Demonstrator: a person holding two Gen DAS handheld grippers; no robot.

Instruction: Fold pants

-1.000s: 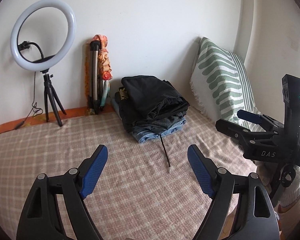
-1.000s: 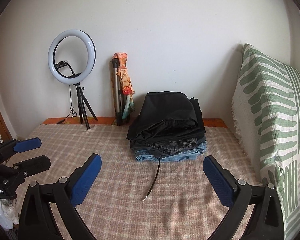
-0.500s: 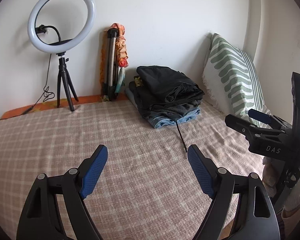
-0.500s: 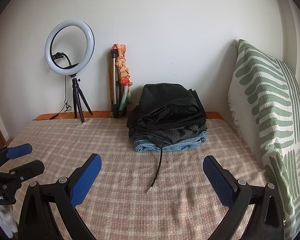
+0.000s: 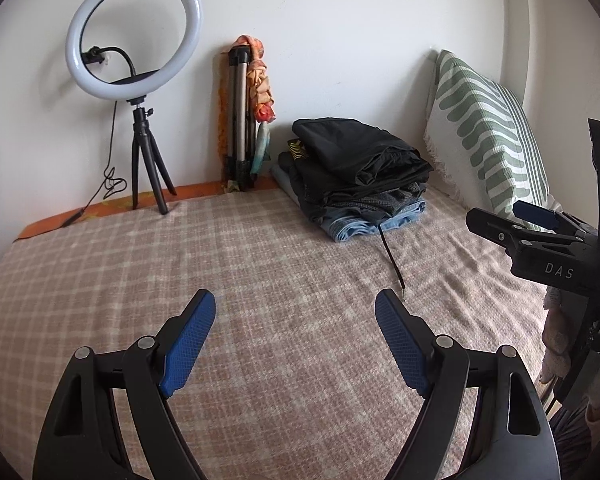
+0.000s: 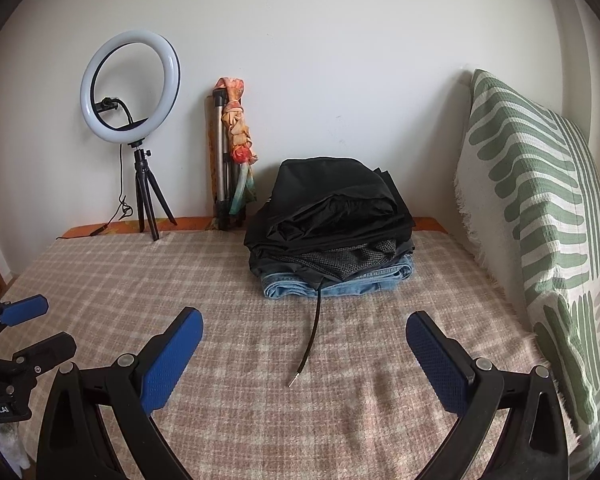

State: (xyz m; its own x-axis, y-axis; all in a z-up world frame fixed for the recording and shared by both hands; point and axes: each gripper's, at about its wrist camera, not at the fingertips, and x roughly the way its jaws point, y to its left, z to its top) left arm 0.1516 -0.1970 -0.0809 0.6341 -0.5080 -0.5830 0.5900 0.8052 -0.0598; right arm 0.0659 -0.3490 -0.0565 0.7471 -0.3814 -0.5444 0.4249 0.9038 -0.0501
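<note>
Against the white wall, on our bed's checked blanket (image 6: 220, 280), the folded pants pile (image 6: 332, 236) sits beside a ring light (image 6: 130, 88) (lit), both tongs, left (image 5: 296, 332) and right (image 6: 304, 356), apart and empty.

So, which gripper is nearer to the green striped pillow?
Right. The right gripper hovers over the bed beside the green striped pillow. The left gripper is farther away, on the right gripper's other side.
</note>
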